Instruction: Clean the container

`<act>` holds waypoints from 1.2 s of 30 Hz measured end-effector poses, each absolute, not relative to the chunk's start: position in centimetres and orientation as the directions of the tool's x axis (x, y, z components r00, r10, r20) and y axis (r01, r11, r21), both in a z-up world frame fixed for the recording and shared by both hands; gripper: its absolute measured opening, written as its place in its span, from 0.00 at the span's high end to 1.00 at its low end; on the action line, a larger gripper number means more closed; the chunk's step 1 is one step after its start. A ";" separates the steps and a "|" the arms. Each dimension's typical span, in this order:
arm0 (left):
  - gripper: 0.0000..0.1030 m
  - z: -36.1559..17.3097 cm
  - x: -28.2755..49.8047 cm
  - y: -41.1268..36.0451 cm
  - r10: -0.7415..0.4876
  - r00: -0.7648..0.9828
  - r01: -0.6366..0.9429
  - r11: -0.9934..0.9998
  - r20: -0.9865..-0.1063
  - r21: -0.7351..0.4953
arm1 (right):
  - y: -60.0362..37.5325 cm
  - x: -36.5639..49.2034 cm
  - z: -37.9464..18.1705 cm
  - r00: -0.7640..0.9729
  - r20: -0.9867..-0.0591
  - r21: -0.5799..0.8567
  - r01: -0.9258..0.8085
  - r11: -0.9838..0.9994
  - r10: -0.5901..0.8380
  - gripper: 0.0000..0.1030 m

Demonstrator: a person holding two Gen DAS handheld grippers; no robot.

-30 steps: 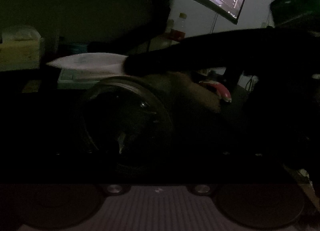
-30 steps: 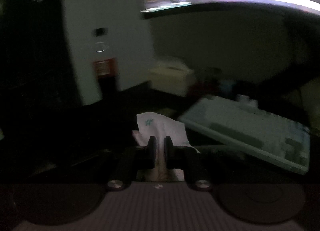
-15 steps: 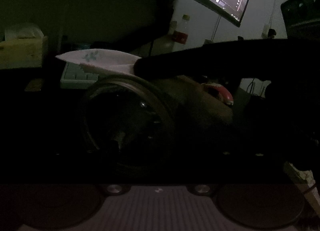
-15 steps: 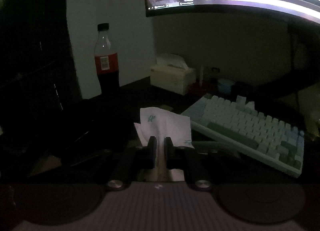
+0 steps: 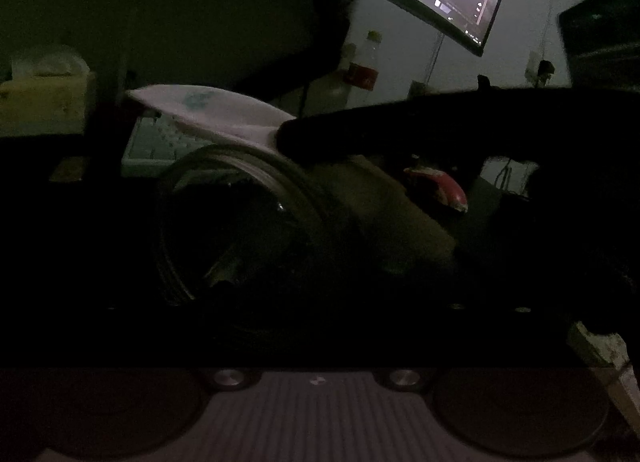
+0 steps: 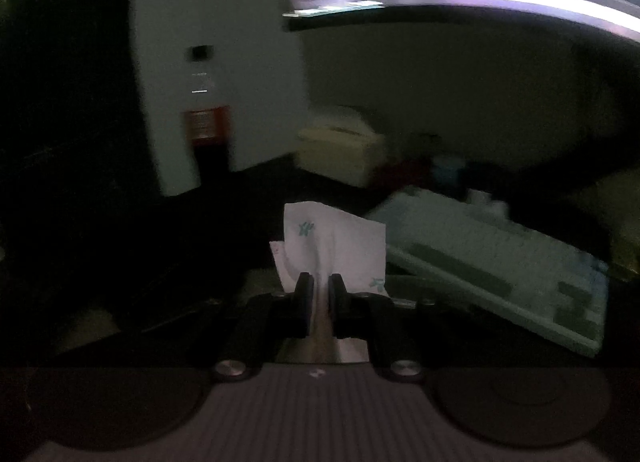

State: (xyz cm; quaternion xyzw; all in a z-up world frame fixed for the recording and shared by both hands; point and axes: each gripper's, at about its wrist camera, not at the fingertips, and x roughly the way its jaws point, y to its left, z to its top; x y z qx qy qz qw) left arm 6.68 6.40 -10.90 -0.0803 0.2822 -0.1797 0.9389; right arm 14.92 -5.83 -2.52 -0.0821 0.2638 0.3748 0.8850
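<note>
My right gripper [image 6: 321, 287] pinches a white tissue [image 6: 334, 248], jaws nearly closed on it. In the left view the tissue sits just above the jar [image 5: 256, 222] rim. The jar lies tilted, mouth toward the camera. Left gripper fingers are lost in darkness; grip state unreadable. Keyboard [image 6: 500, 266] lies beyond.

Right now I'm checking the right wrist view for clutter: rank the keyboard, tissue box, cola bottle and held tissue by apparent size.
1. keyboard
2. tissue box and tissue: look alike, and the tissue is nearer
3. cola bottle: blurred, unsure
</note>
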 end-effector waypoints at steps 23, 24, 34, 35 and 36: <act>0.07 -11.4 7.3 8.4 -0.392 0.774 0.303 0.919 -0.498 -0.252 | -6.6 15.5 -3.1 0.603 -0.502 0.090 -0.677 0.731 0.620 0.89; 0.07 -11.3 7.2 8.4 -0.391 0.774 0.304 0.919 -0.497 -0.249 | -6.5 15.2 -3.1 0.586 -0.498 0.099 -0.694 0.713 0.639 0.89; 0.05 -10.9 7.1 8.4 -0.398 0.770 0.304 0.916 -0.499 -0.261 | -6.4 14.8 -3.0 0.631 -0.496 0.085 -0.648 0.757 0.596 0.89; 0.05 -10.9 7.0 8.3 -0.397 0.771 0.305 0.917 -0.499 -0.257 | -6.1 14.0 -3.0 0.606 -0.487 0.085 -0.684 0.725 0.629 0.89; 0.05 -11.0 7.1 8.3 -0.395 0.771 0.306 0.918 -0.499 -0.253 | -5.8 13.3 -3.1 0.583 -0.480 0.088 -0.711 0.697 0.656 0.89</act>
